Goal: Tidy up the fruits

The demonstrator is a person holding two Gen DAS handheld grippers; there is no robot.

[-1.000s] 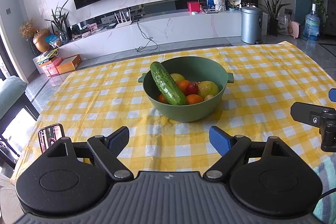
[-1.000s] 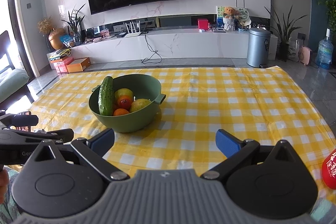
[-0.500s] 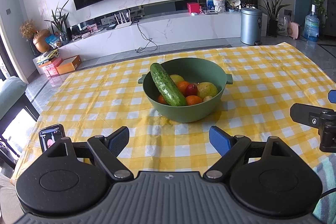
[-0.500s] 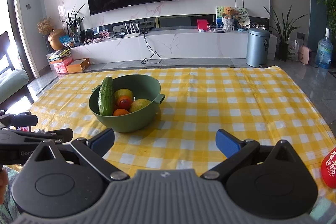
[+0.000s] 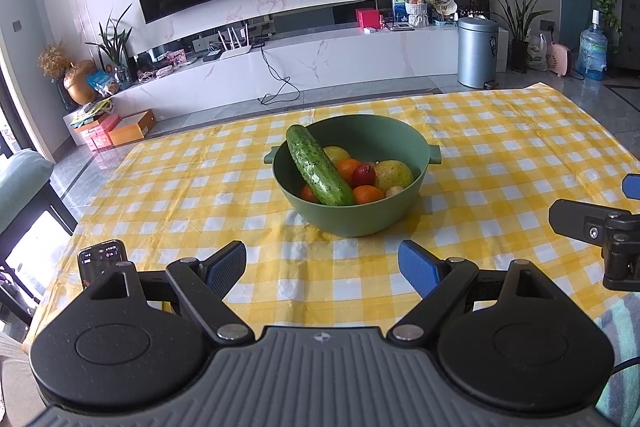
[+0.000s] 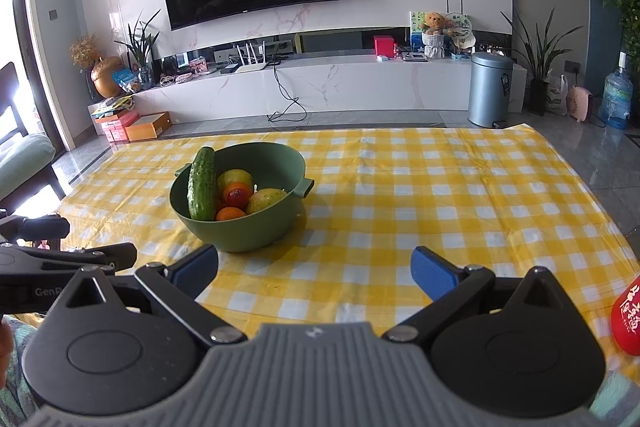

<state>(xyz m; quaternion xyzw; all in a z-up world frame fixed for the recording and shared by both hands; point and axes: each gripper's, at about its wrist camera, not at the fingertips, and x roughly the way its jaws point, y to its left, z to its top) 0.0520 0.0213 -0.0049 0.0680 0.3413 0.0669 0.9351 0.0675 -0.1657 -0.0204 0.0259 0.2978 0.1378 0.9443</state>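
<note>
At the table's near left edge a phone (image 5: 101, 261) lies by the left gripper (image 5: 322, 263), whose blue pads are spread wide with nothing between them. Out past it on the yellow checked cloth (image 5: 500, 147) sits the green bowl (image 5: 352, 217), a cucumber (image 5: 318, 171) leaning on its left rim over oranges (image 5: 368, 194), a red fruit (image 5: 364, 175) and yellow fruit (image 5: 394, 175). Further right the right gripper (image 6: 314, 269) also hangs splayed and empty, short of the bowl, a red object (image 6: 628, 319) at its far right
</note>
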